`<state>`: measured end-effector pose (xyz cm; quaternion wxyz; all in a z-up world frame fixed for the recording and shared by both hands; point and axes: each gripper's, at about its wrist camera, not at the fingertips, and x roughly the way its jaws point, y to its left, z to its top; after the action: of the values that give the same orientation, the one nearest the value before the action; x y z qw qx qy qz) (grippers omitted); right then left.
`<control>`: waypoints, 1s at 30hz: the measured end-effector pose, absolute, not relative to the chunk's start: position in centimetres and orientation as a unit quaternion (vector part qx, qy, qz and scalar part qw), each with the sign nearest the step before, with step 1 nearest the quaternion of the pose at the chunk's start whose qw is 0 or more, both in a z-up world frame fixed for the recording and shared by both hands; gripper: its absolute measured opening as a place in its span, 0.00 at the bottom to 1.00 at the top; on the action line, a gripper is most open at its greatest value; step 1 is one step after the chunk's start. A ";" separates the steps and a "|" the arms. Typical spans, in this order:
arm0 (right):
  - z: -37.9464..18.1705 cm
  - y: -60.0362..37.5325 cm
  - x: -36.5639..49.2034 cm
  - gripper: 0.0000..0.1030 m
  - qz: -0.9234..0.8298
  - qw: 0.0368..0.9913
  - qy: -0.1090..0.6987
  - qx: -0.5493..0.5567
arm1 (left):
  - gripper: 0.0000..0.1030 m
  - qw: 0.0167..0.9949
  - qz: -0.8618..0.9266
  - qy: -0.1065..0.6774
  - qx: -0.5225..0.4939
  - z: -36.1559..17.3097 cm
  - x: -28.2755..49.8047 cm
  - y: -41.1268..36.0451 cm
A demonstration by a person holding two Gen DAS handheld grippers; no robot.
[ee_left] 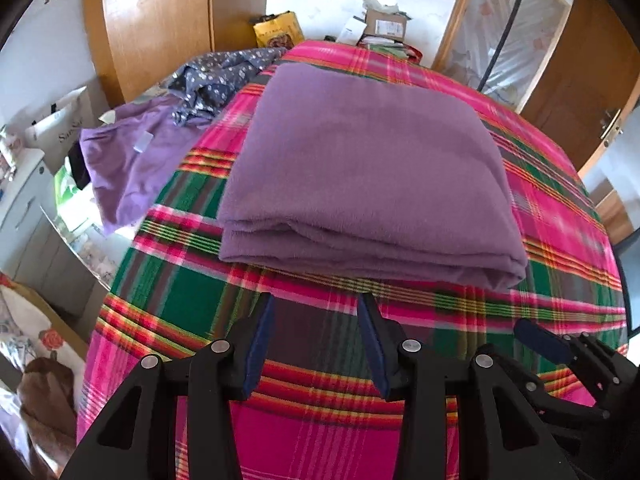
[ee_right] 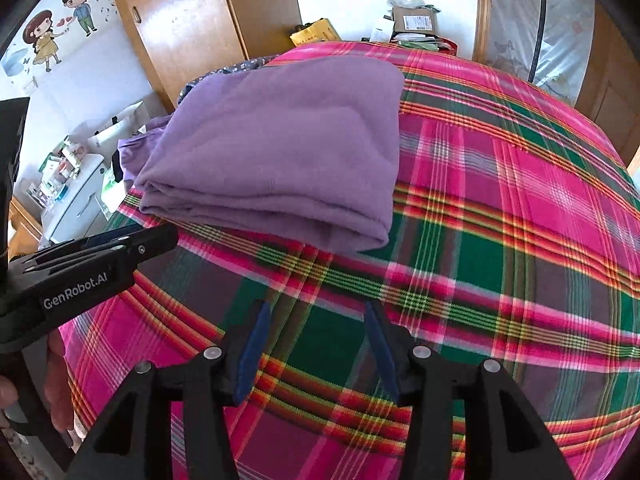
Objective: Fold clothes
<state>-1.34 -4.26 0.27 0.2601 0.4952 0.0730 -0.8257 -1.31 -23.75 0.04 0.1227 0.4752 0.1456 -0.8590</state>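
Black plastic with dark blue pads, the left gripper [ee_left: 316, 300] hangs released over the bed, its two fingers parted with only the bright pink, green and yellow plaid woven bedspread [ee_left: 320, 420] showing between them. The right gripper [ee_right: 318, 308], built the same, is likewise released and holds nothing; it sits just to the right of the left one, whose black body printed with white lettering juts in at its left. Just ahead of both sets of fingertips, apart from them, lies the folded purple fleece garment [ee_left: 360, 168], a soft, fuzzy, roughly rectangular stack flat on the bedspread. Its thick, rounded folded edge, showing several layers, faces the grippers, and its long axis runs away from them toward the far end of the bed. It lies straight ahead of the left gripper, and ahead and to the left of the right one. Beyond it to the left, a crumpled smooth lilac garment [ee_left: 124, 160] and a rumpled grey-blue cloth with small white flowers [ee_left: 216, 76] are heaped at the bed's edge. Farthest off stand glossy orange-brown wooden wardrobe doors [ee_left: 156, 20].
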 end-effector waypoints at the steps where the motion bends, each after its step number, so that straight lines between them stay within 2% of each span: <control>1: 0.2 -4.2 -1.3 0.50 -0.826 0.260 0.072 0.495 | 0.43 0.122 -0.858 0.147 0.477 -0.1 -1.3 -23.8; 8: 0.1 -4.0 -0.9 0.50 -0.837 0.247 0.058 0.484 | 0.43 0.132 -0.857 0.131 0.481 -0.5 -1.3 -23.7; 17: -0.3 -5.5 -0.2 0.63 -0.847 0.238 0.080 0.468 | 0.43 0.131 -0.861 0.157 0.465 -0.5 -1.2 -24.2; 30: -0.3 -5.4 0.1 0.65 -0.856 0.232 0.072 0.456 | 0.43 0.145 -0.862 0.137 0.465 -0.6 -1.5 -23.7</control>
<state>0.13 -5.37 -0.28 0.2316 0.4562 0.0721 -0.8562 -1.53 -23.67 -0.64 0.1447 0.4654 0.1368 -0.8624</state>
